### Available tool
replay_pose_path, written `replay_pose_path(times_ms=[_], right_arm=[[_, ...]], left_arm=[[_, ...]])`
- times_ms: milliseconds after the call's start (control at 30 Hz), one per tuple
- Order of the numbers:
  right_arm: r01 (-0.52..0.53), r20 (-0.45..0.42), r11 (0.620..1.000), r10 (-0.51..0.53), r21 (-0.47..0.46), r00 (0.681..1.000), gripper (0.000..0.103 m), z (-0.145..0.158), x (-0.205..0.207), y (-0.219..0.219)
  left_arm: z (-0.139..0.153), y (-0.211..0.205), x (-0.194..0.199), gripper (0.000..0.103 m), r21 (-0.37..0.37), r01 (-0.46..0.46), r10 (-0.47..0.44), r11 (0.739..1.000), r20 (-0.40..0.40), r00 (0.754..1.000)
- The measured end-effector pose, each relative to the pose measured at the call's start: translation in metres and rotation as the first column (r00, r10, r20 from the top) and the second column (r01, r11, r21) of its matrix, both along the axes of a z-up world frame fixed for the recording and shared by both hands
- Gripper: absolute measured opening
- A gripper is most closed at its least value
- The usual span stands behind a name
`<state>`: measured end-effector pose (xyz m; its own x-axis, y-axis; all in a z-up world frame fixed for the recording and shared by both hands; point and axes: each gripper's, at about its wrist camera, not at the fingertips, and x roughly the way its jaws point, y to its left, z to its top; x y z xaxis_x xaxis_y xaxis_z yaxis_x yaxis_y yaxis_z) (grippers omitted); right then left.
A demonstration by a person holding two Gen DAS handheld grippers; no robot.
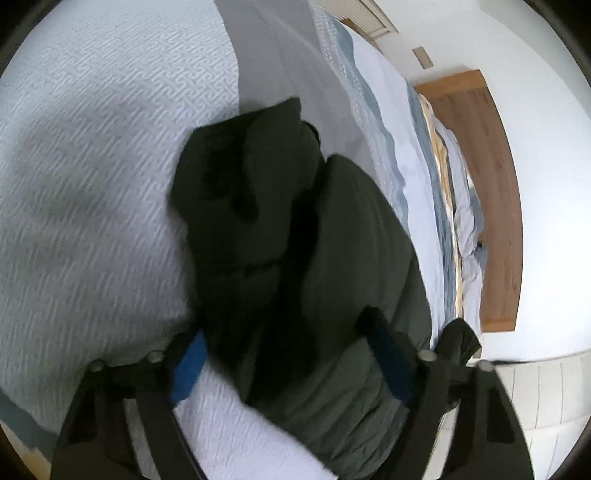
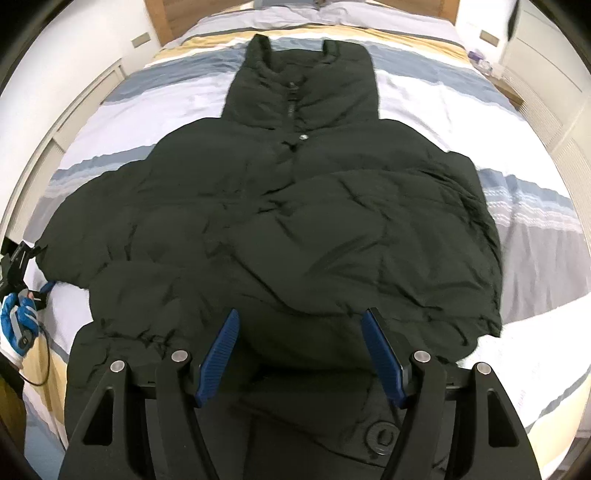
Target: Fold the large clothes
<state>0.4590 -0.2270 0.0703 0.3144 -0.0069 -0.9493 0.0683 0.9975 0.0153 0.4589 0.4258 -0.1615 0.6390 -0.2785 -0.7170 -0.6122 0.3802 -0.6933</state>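
Observation:
A dark green puffer jacket (image 2: 295,206) lies spread front-up on the bed, collar toward the headboard. My right gripper (image 2: 302,313) points steeply down at its near hem. A thick bulge of fabric fills the gap between its blue pads (image 2: 221,354), and they press on it. In the left wrist view the jacket's sleeve (image 1: 251,206) runs away between the fingers of my left gripper (image 1: 284,325). The picture is blurred, but both pads (image 1: 188,363) sit against the sleeve. The right wrist view shows the left gripper (image 2: 38,267) at the far left by the cuff, held by a gloved hand (image 2: 16,317).
The bed has a striped duvet (image 2: 480,110) and a white textured bedspread (image 1: 92,184) under the sleeve. A wooden headboard (image 2: 159,14) stands at the far end, with white cabinets (image 2: 546,110) on the right. A thin cable (image 2: 40,369) hangs near the gloved hand.

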Motion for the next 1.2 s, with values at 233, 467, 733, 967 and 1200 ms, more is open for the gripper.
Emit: replay_pose_path(times_ms=[233, 467, 733, 967, 1200], right_arm=[[0.031, 0.007, 1.0, -0.031, -0.006, 0.999, 0.069, 0.009, -0.009, -0.015], [0.055, 0.042, 0.998, -0.055, 0.004, 0.998, 0.069, 0.027, -0.017, -0.027], [0.074, 0.091, 0.997, -0.076, 0.02, 0.993, 0.069, 0.048, -0.03, -0.041], [0.101, 0.143, 0.993, -0.108, 0.056, 0.984, 0.069, 0.054, -0.048, -0.061], [0.143, 0.159, 0.984, -0.158, 0.102, 0.974, 0.069, 0.05, -0.077, -0.085]], left_arm=[[0.001, 0.003, 0.011, 0.022, -0.115, -0.034, 0.042, 0.993, 0.075, 0.996], [0.026, -0.008, 0.007, 0.011, -0.081, -0.025, 0.033, 0.996, 0.1, 0.994], [0.079, -0.034, -0.001, 0.01, -0.016, 0.052, -0.048, 0.999, 0.169, 0.984], [0.14, -0.083, -0.008, 0.01, 0.095, 0.171, -0.188, 0.981, 0.219, 0.957], [0.185, -0.151, -0.011, 0.009, 0.17, 0.298, -0.334, 0.939, 0.259, 0.906]])
